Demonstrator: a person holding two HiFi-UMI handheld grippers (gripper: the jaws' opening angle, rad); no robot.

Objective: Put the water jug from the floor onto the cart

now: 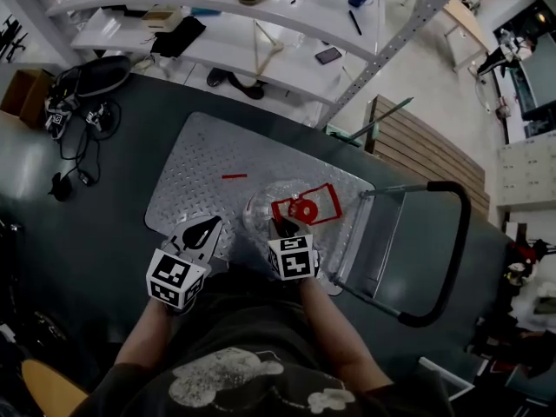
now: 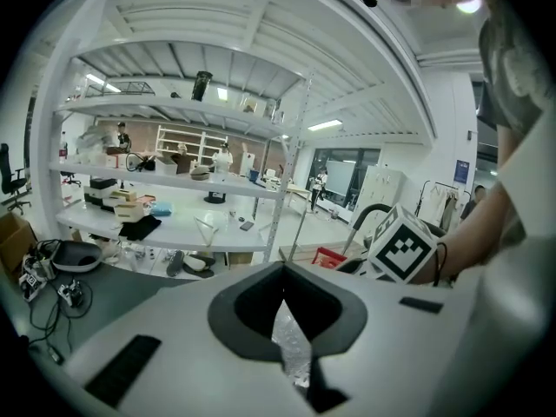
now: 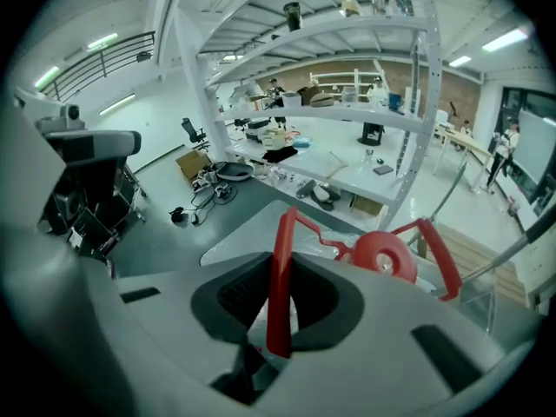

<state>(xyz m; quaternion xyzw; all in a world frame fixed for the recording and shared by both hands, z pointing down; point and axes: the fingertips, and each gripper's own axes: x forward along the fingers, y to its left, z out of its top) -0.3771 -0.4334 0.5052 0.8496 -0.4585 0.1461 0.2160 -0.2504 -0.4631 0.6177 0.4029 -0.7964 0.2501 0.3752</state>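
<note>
A clear water jug [image 1: 265, 207] with a red carry handle [image 1: 306, 207] and red cap [image 3: 382, 255] is over the near part of the cart's diamond-plate deck [image 1: 195, 159]. I cannot tell whether it rests on the deck. My right gripper [image 1: 282, 229] is shut on one bar of the red handle [image 3: 278, 276], which runs up between its pads. My left gripper [image 1: 208, 230] is just left of the jug, over the deck's near edge. It is shut with nothing in it, and only deck shows past its tips [image 2: 283, 307].
The cart's black push handle [image 1: 452, 259] lies to the right. A small red strip [image 1: 234, 176] sits on the deck. White shelving [image 1: 261, 55] stands behind, with shoes under it. Cables and gear [image 1: 78, 120] lie on the dark floor at left. A wooden pallet [image 1: 426, 150] lies at the back right.
</note>
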